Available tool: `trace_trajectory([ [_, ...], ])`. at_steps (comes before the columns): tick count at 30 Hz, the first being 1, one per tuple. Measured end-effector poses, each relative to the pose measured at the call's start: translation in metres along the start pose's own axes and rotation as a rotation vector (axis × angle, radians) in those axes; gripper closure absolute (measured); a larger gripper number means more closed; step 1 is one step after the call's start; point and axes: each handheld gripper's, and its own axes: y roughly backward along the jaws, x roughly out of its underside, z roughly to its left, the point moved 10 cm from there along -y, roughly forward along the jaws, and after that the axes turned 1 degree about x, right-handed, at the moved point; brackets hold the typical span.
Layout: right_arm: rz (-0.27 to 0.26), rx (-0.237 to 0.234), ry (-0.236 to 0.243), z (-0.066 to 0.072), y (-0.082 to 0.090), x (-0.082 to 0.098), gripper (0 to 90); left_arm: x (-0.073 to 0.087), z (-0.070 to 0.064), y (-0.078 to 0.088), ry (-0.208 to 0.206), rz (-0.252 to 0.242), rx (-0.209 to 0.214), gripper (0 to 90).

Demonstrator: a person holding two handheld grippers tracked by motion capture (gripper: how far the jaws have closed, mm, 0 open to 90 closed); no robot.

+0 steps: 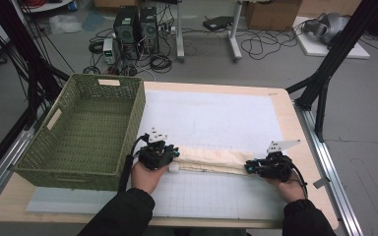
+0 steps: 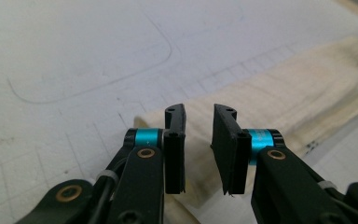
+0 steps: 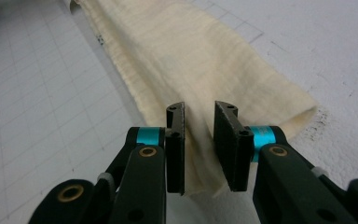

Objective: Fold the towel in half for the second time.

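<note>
A cream cloth [image 1: 209, 160], folded into a long narrow strip, lies flat on the white gridded mat [image 1: 211, 115] near the table's front. My left gripper [image 1: 175, 154] is at the strip's left end and my right gripper [image 1: 247, 167] at its right end. In the left gripper view the jaws of the left gripper [image 2: 199, 116] stand apart just over the cloth [image 2: 284, 93], with a clear gap between the pads. The right gripper [image 3: 199, 112] looks the same, its jaws apart above the cloth's [image 3: 191, 56] end. Neither pinches the fabric.
A green woven basket [image 1: 139, 115], with nothing in it, stands on the table's left side, close to my left gripper. The wooden table edge [image 1: 295, 128] runs along the right. Black frame poles, computers and cables sit on the floor beyond the table.
</note>
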Motion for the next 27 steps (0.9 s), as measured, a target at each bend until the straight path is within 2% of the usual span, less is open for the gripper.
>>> trace_trajectory([
  [3, -0.006, -0.002, -0.007, 0.001, 0.003, 0.0, 69.0, 0.011, -0.002, -0.006, -0.032, 0.057, -0.004, 74.5],
  [6, -0.02, 0.0, -0.013, 0.002, 0.008, -0.003, 63.3, 0.014, -0.001, -0.007, -0.03, 0.063, -0.006, 75.0],
  [8, -0.038, 0.012, 0.004, 0.002, 0.013, -0.008, 62.3, 0.019, 0.0, -0.008, -0.049, 0.094, -0.01, 74.9],
  [13, -0.105, 0.011, -0.005, 0.001, 0.02, -0.025, 63.1, 0.021, -0.001, -0.009, -0.077, 0.105, -0.017, 74.4],
  [15, -0.105, 0.011, -0.012, -0.001, 0.018, -0.027, 65.0, 0.021, -0.001, -0.01, -0.081, 0.102, -0.019, 74.3],
  [19, -0.035, 0.006, -0.003, 0.0, 0.004, -0.02, 69.1, 0.022, -0.001, -0.008, -0.085, 0.103, -0.014, 72.8],
  [23, 0.027, -0.007, -0.011, 0.002, -0.008, -0.005, 69.4, 0.024, -0.002, -0.005, -0.076, 0.091, -0.01, 66.6],
  [27, 0.044, 0.004, 0.005, 0.003, -0.01, -0.001, 71.8, 0.026, -0.002, -0.004, -0.094, 0.088, -0.023, 68.0],
])
